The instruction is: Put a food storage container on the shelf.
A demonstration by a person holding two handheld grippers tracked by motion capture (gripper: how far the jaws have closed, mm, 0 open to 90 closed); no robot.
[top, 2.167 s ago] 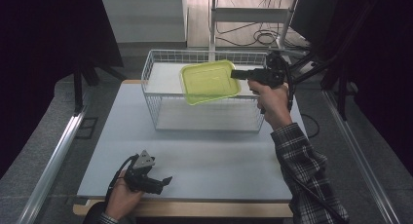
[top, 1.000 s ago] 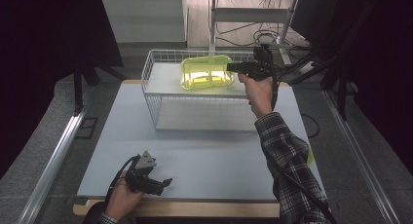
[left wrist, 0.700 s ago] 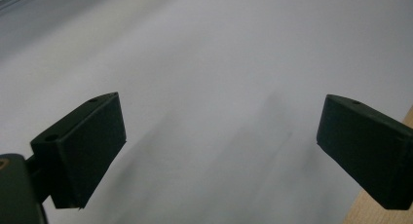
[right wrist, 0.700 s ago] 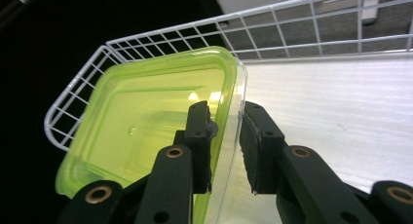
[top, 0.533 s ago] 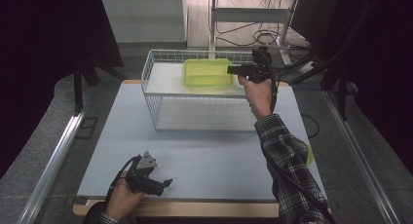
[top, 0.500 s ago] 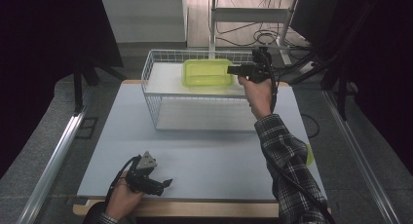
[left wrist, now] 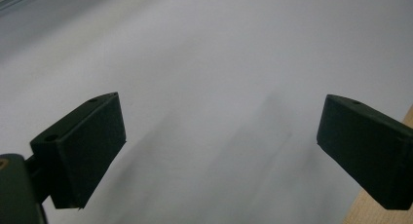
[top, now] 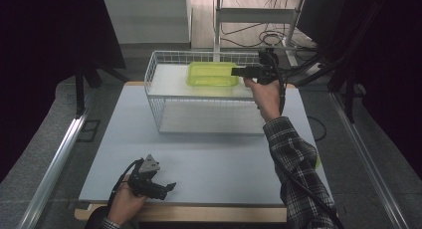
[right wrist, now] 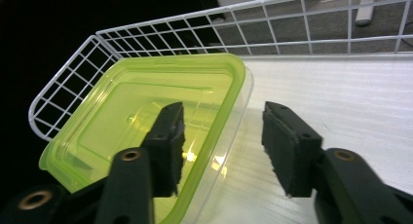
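Container [right wrist: 146, 131] rim sits between the jaws of my right gripper [right wrist: 221, 141], and the pads no longer press on it: one jaw stands inside the yellow-green tub, the other outside over the white liner, with a clear gap on either side of the tub's wall. These jaws have just been opening, and they now stand about half apart, so I hold nothing. In the high view my right gripper [top: 251, 70] reaches over the right end of the wire basket [top: 154, 74], and the container [top: 211, 73] rests flat on the basket's floor toward its far right part. The tub's far long edge runs close along the basket's back wall, its left end leaves bare liner between it and the basket's left wall, and its near long edge leaves a strip of liner before the front wall. Above the tub the basket stands open, and my hand rests over its right rim.

My left gripper [left wrist: 219, 141] has its jaws spread wide with only the pale table [left wrist: 234, 63] between them. In the high view it lies low in my left hand [top: 132, 191] near the table's front edge [top: 199, 211], well apart from the basket, with a broad bare stretch of tabletop between them.
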